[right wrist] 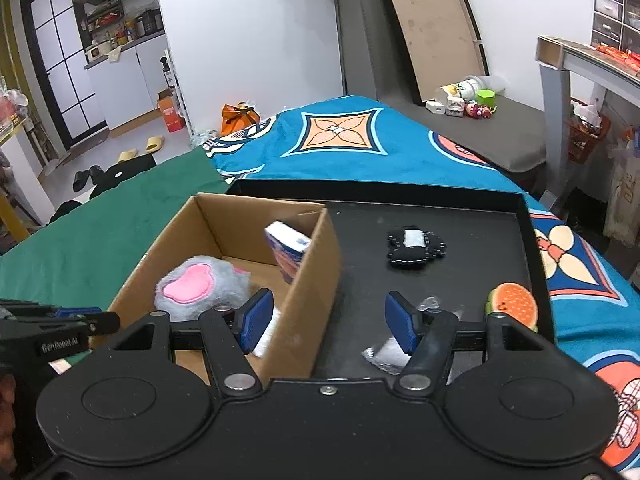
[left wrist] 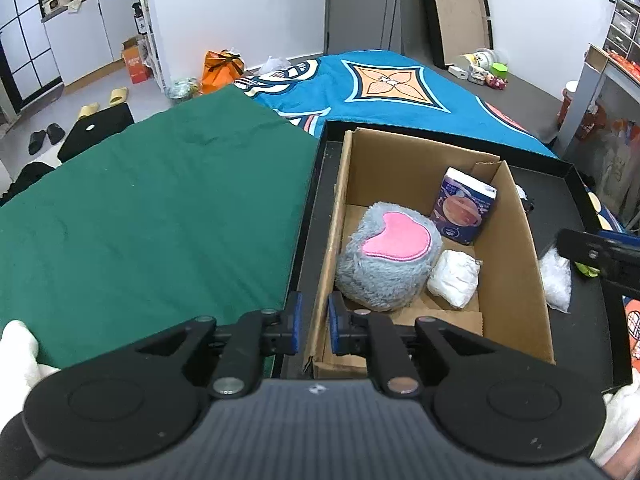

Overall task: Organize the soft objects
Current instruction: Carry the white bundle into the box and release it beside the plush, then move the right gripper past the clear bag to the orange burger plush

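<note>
While the left gripper [left wrist: 313, 326] pinches the side wall of the brown cardboard box [left wrist: 516, 240], the right gripper [right wrist: 328, 322] hangs wide open, holding nothing. Inside the box sit a fluffy grey toy with a pink heart [left wrist: 386, 258], a white soft bag [left wrist: 454, 278] and a purple tissue pack [left wrist: 464, 206].

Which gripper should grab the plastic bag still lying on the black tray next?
Right. The right gripper is open, above the tray, with the plastic bag just below it. The left gripper is nearly closed around the cardboard box wall.
</note>
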### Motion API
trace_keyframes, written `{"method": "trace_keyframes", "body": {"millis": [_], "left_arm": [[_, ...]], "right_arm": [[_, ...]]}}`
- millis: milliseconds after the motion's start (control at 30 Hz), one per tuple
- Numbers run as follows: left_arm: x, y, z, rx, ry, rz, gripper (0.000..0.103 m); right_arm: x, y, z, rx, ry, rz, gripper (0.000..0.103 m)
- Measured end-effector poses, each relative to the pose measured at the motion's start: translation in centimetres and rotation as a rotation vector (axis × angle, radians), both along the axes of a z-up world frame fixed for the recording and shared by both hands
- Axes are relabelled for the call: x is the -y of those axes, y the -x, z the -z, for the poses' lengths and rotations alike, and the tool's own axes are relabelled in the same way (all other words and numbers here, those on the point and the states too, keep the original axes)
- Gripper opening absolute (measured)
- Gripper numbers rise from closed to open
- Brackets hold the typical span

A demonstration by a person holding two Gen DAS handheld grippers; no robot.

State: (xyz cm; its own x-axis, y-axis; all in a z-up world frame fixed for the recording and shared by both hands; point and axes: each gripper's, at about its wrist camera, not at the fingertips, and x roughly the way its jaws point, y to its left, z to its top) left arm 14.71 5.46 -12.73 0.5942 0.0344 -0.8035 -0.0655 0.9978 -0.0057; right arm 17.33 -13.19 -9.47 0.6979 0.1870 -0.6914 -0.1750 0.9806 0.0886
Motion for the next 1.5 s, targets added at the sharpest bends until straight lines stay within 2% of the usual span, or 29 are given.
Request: {"method": "trace_keyframes", "body": {"millis": [200,300,367,433,500,733,1000,1233,1367,1500], "left_arm": [[0.9,0.0,-0.3,0.013,-0.046,-0.002,0.013],[1.2,0.0,-0.5,0.013,-0.063,-0.008,0.017],[1.4,0.0,-0.6,0.016,-0.078,-0.011,0.026],[1.7,-0.1,-0.6,0.019,-0.099,-0.013,0.042],[2.1,-0.2,-0.6,0.025,-0.119,-0.012,0.051],[3.2,-0.9,-0.1,0.010,-0.206,-0.010,0.069],[4.7,-1.5,0.4,-0.006,-0.279,0.002,0.073],[5.7,-2.1,0.6,-0.014,-0.325,-0.002,0.076],[6.1,-2.5,0.8,-0.018,-0.342,-0.010,0.076],[6.4,-3.1,1.0,-0.031,-0.354,-0.013,0.076]], "right_arm": [[2.8,-0.5,0.3,-0.010,0.006,0.008,0.062],[4.2,-0.7,0.4,-0.008,0.010,0.012,0.062],[5.0,-1.0,0.6,-0.013,0.001,0.015,0.062],[5.7,-1.3,1.0,-0.021,-0.009,0.013,0.062],[6.2,-1.5,1.4,-0.030,-0.019,0.009,0.062],[7.8,-2.1,3.9,-0.076,-0.091,0.031,0.062],[9.9,-2.5,6.0,-0.125,-0.161,0.056,0.062],[12.6,-2.9,6.1,-0.105,-0.174,0.095,0.061],[14.5,-3.2,6.9,-0.123,-0.213,0.140,0.061],[15.0,-3.8,7.7,-0.127,-0.198,0.165,0.061]]}}
